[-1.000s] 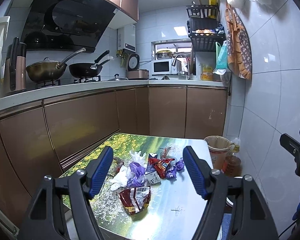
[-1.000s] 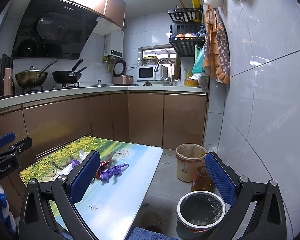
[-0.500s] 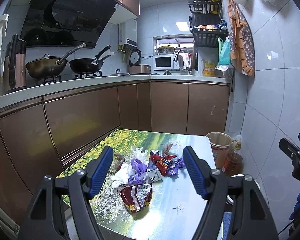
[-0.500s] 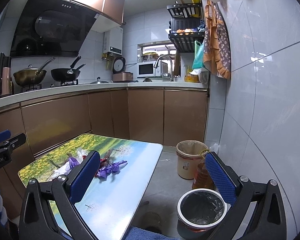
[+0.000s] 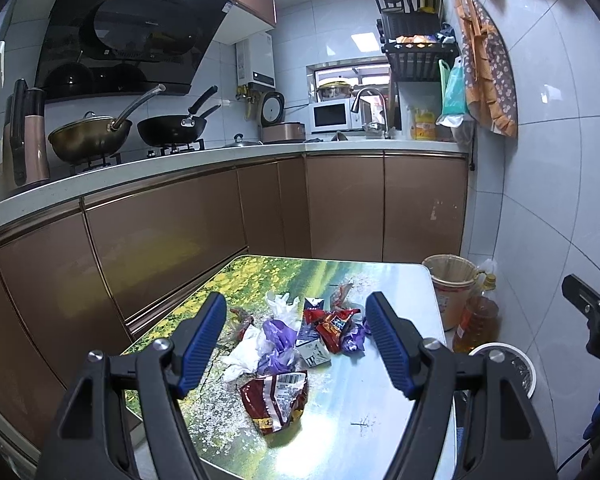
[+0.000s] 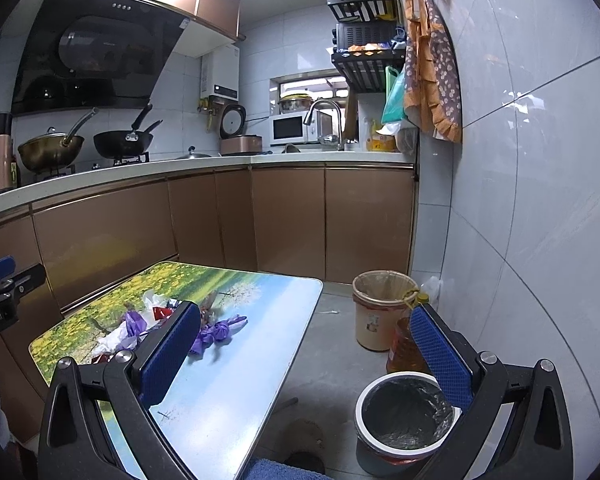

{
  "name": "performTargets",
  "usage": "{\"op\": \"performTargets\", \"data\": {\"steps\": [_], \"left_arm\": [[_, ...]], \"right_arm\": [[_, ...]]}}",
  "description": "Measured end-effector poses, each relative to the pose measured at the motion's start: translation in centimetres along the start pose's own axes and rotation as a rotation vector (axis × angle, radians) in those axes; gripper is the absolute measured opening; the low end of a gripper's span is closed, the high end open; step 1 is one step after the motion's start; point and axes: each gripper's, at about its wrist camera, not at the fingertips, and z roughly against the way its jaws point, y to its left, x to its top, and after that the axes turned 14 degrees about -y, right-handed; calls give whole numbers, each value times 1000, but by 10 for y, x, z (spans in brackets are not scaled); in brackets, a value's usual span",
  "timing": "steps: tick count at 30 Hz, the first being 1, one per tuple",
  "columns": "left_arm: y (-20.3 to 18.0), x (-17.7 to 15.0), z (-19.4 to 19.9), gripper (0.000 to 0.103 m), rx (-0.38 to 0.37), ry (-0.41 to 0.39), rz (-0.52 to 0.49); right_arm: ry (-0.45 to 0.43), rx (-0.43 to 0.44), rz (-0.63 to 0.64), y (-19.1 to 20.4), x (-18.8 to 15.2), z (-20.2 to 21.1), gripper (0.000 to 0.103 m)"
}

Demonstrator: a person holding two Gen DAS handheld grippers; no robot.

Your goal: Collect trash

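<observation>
We see the left gripper [image 5: 296,344] spread, wrappers [image 5: 288,336] between its jaws (untouched); right gripper [image 6: 304,354] spread, bin [image 6: 364,408] below its right jaw.

The right gripper's near finger [image 6: 168,354] is covering part of the trash pile [image 6: 140,328] on the table. Its far finger [image 6: 440,356] is hiding the oil bottle's [image 6: 402,348] side and overlapping the bin's [image 6: 404,412] rim.

Two woks [image 5: 168,130] sit on the stove beneath a black range hood [image 5: 132,36]. On the counter stand a white microwave [image 6: 294,129] and a rice cooker [image 6: 240,142], with a faucet [image 6: 326,120] nearby. A floral apron [image 6: 432,76] hangs on the tiled wall.
</observation>
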Motion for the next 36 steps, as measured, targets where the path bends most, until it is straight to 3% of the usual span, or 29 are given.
{"op": "performTargets", "data": {"steps": [18, 29, 36], "left_arm": [[-37, -10, -53, 71, -44, 42, -17], [-30, -29, -83, 71, -70, 91, 1], [-4, -42, -103, 71, -69, 153, 39]], "right_arm": [[34, -60, -5, -21, -10, -36, 103], [70, -80, 44, -13, -11, -59, 103], [111, -30, 55, 1, -20, -83, 103]]}}
